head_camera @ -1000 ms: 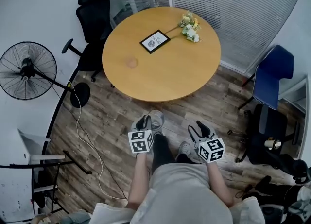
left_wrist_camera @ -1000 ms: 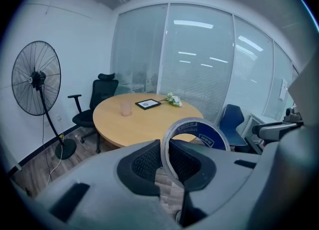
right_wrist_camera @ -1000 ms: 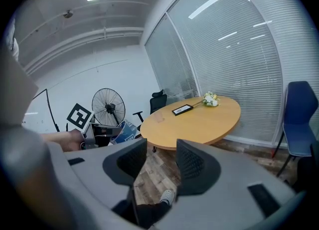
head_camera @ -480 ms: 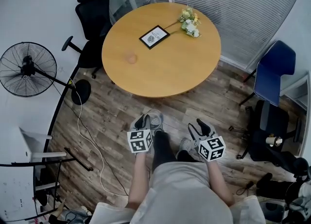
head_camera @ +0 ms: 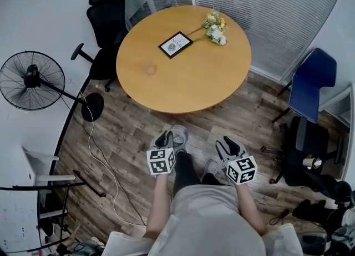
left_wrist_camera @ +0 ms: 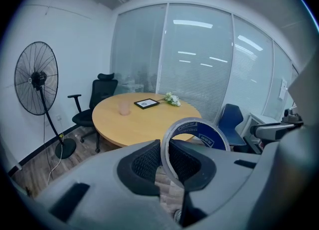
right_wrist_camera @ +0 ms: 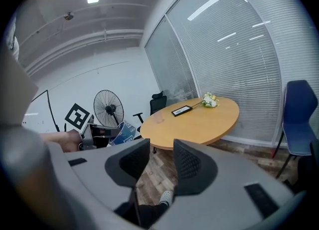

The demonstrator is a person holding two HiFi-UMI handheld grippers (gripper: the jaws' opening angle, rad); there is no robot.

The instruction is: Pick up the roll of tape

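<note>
**Roll of tape (left_wrist_camera: 207, 134) gripped in the left gripper (left_wrist_camera: 167, 161)**

Head view: a round wooden table (head_camera: 188, 77) stood on plank flooring, with a fan (head_camera: 30, 80) at left and a blue chair (head_camera: 313, 83) at right. Both grippers hung above the person's shoes, and the tape was too small to make out.

Left gripper view: the pads pinched the roll's wall, upright, and the jaws hid its lower part.

Right gripper view: the right gripper (right_wrist_camera: 160, 161) had just been closing, its jaws apart and empty.
</note>
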